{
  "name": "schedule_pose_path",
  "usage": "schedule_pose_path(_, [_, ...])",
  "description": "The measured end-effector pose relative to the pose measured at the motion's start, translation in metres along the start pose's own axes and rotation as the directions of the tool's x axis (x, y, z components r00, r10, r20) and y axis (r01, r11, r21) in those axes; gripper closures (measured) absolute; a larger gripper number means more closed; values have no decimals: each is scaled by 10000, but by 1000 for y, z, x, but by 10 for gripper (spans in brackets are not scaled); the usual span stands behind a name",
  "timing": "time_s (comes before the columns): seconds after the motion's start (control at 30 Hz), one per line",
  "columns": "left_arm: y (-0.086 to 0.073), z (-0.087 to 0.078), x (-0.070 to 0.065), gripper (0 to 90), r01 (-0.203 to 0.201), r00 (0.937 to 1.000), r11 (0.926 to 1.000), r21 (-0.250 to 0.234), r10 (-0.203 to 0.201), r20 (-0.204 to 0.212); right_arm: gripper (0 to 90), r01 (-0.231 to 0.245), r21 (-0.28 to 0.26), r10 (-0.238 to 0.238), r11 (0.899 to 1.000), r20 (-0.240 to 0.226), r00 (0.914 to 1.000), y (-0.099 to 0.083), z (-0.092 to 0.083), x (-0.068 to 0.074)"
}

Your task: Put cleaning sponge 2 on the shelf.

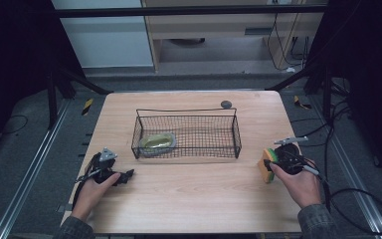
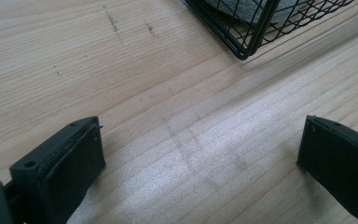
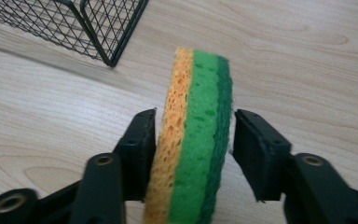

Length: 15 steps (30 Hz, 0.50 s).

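The wooden desk [image 1: 194, 199] carries a black wire basket [image 1: 187, 133] near its middle, with a grey dish [image 1: 157, 144] holding something yellow-green at the basket's left end. At the desk's right edge, a sponge [image 3: 196, 140] of 3 layers, orange, light green and dark green, stands on edge between the jaws of the right gripper [image 3: 195, 144], which clamp it. The left gripper [image 2: 200, 154] rests near the desk's left edge, jaws wide apart and empty.
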<state>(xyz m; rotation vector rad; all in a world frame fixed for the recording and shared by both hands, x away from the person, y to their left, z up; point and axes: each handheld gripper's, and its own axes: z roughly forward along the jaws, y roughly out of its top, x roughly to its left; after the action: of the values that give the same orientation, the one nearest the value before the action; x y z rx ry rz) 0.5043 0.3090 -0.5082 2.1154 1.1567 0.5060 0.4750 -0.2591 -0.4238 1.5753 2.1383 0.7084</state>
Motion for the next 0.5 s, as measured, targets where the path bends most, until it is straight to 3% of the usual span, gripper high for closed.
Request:
schedule_pose_path(0.13, [0,0,0,0,5,10000,10000,0,-5,-4,638,-6,-145,5,9999,-83,10000,1,-4,0])
schedule_pose_path(0.5, [0,0,0,0,13,10000,10000,-9,-13,-13,646,320,-348,-320,9989,25,9995,6,-11,3])
